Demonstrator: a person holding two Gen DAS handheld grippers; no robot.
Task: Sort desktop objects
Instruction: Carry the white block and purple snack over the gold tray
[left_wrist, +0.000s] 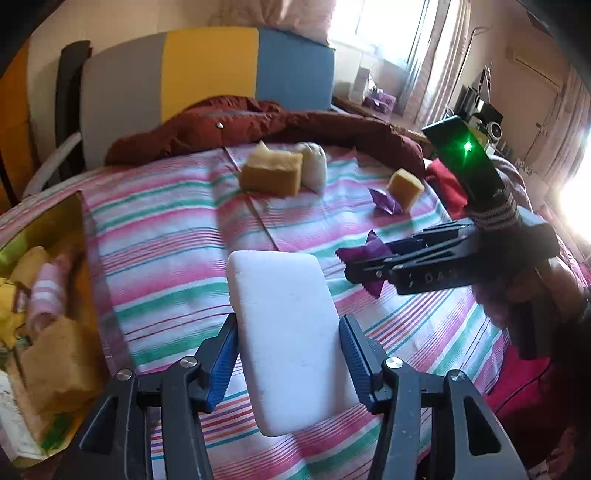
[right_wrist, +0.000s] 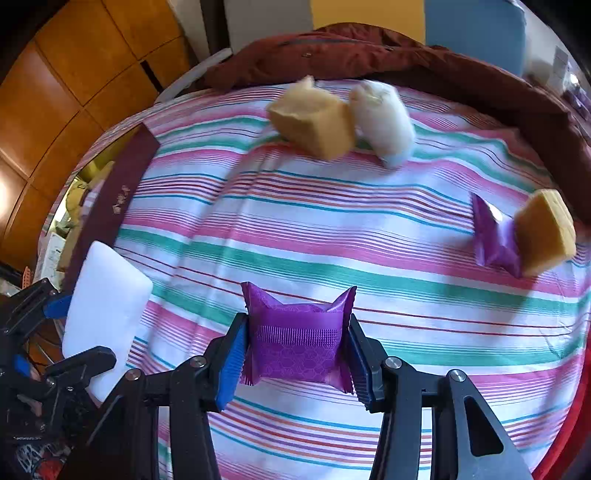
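Striped bedding (right_wrist: 295, 229) in pink, green and white covers the bed that carries everything, with a dark red jacket (left_wrist: 258, 122) bunched along its far edge and a colour-block headboard behind it.

The sorting looks partly done. A cardboard box (left_wrist: 79, 206) at the bed's left edge already holds several items, among them a brown sponge and some yellow and pink pieces. Both tongs are loaded. The left tongs (left_wrist: 288, 354) grip a white foam block (left_wrist: 284, 332) by its long sides, raised above the bedding near the box. The right tongs (right_wrist: 297, 347) pinch a purple packet (right_wrist: 295, 339) between their blue pads, also lifted clear of the bedding.

Four things remain on the bed. A large yellow sponge (right_wrist: 314, 118) and a white pouch (right_wrist: 382, 118) lie touching each other near the far edge. A second purple packet (right_wrist: 493, 236) rests against a smaller yellow sponge (right_wrist: 545, 232) toward the far right corner.

Seen from the left wrist, the right tongs reach in level from the right edge, pointing toward the box, so both loads seem bound there.
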